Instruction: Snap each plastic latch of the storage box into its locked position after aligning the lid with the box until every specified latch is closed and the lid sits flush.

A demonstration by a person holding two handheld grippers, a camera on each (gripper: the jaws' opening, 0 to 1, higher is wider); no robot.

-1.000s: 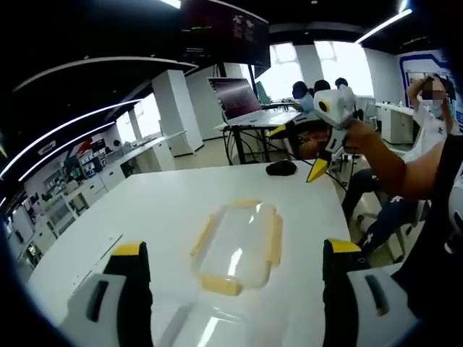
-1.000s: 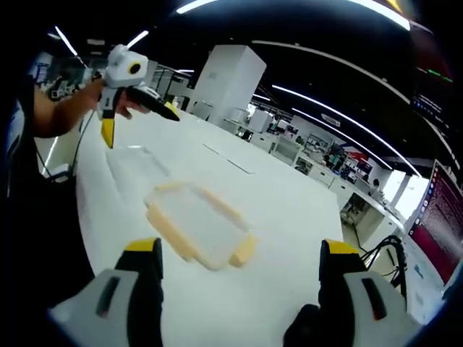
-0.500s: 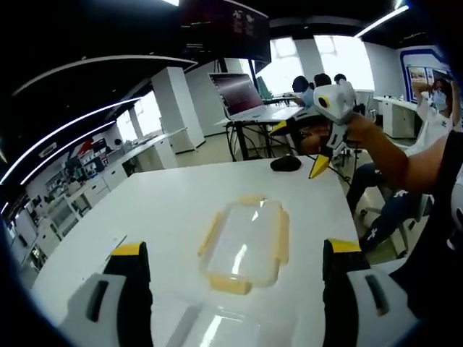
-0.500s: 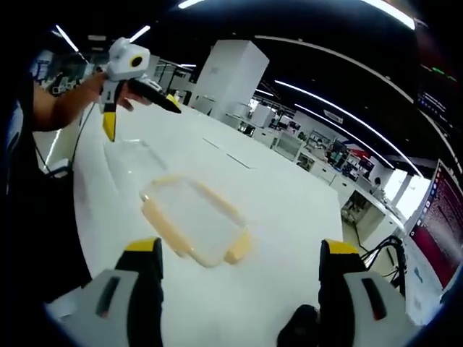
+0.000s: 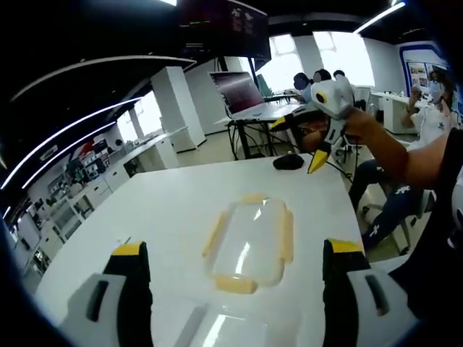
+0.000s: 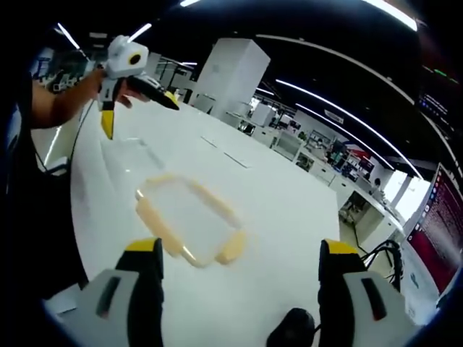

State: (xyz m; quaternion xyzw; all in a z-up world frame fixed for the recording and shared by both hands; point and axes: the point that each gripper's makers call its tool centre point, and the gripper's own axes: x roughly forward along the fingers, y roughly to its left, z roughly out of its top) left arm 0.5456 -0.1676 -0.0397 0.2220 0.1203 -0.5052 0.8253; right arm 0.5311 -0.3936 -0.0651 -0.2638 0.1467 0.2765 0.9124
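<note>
A clear lid (image 5: 249,242) with yellow latches on its sides lies flat on the white table (image 5: 159,210). The clear box (image 5: 228,329) stands apart from it, just below my left gripper (image 5: 235,247), which is open and holds nothing. In the right gripper view the lid (image 6: 187,220) lies ahead of my open, empty right gripper (image 6: 239,246), with the box (image 6: 134,155) beyond it. The right gripper (image 5: 298,143) hangs in the air over the table's far edge. The left gripper (image 6: 139,117) hangs above the box. Both are held clear of the lid.
A black mouse (image 5: 288,161) lies near the table's far edge and shows by my right jaw as the mouse (image 6: 289,336). A laptop (image 5: 242,90) stands on a desk behind. A person's arm (image 5: 391,155) comes in from the right. Seated people are farther back.
Both cameras have drifted a little, so the lid sits slightly differently in each view. The lid and box have not moved, and both grippers stay open.
</note>
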